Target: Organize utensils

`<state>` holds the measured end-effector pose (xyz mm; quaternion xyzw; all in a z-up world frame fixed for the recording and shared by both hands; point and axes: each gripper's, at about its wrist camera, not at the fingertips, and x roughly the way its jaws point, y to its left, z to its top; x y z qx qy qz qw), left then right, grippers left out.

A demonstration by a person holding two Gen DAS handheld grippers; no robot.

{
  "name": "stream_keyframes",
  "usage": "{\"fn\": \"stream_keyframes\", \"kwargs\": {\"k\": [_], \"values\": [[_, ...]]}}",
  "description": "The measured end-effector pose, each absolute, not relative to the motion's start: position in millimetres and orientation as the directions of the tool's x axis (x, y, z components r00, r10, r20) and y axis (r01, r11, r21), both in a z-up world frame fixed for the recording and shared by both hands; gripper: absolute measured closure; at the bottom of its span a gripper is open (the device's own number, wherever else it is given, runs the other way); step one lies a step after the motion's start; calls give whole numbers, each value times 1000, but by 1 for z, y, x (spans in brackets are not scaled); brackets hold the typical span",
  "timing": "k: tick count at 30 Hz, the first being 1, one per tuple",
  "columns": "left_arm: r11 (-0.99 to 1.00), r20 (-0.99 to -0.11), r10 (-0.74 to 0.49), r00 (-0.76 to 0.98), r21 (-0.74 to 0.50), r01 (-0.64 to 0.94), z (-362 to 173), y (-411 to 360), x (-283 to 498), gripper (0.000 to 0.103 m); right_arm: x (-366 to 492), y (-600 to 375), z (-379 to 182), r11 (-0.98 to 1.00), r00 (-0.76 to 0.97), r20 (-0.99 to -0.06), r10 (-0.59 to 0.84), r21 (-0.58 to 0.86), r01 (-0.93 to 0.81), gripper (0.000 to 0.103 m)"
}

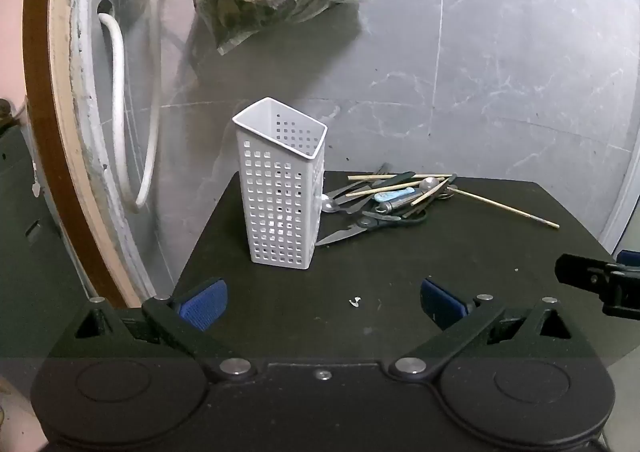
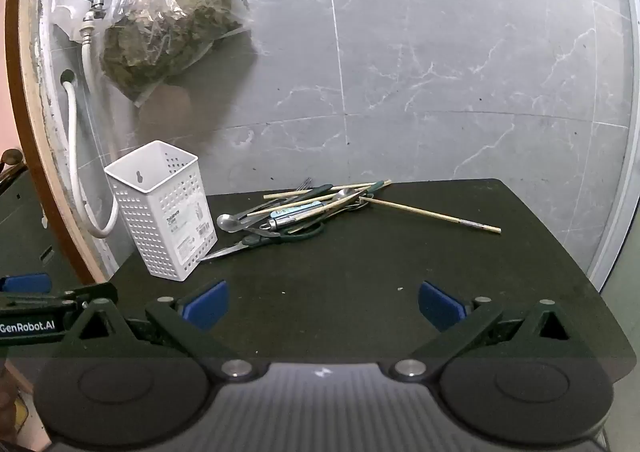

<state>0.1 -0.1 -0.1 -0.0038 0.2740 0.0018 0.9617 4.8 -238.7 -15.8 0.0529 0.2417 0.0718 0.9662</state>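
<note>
2 grippers, left (image 1: pixel 324 304) & right (image 2: pixel 323 304), spread wide w/ nothing held; tall white perforated plastic caddy (image 1: pixel 280 196) stands upright, ready for the tangled utensil pile (image 1: pixel 400 198).

We saw the left hand-held gripper (image 1: pixel 324 304) as a matte black body with two round discs set low, angled black link arms with triangular cut-outs, silver pivot screws, and ribbed blue pads (image 1: pixel 204 306) on the fingers. The right hand-held gripper (image 2: pixel 323 306) was built the same way, though its centre plate looked grey and ribbed, with a small white mark. In the right wrist view, the left one's side carried white "GenRobot.AI" lettering.
</note>
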Motion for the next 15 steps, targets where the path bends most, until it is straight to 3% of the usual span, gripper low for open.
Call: {"fn": "stream_keyframes", "kwargs": {"k": [15], "values": [[1000, -529, 1, 849, -10, -8, -5, -2, -1, 1, 6, -238, -19, 984, 871, -462, 168, 133, -119, 0]]}}
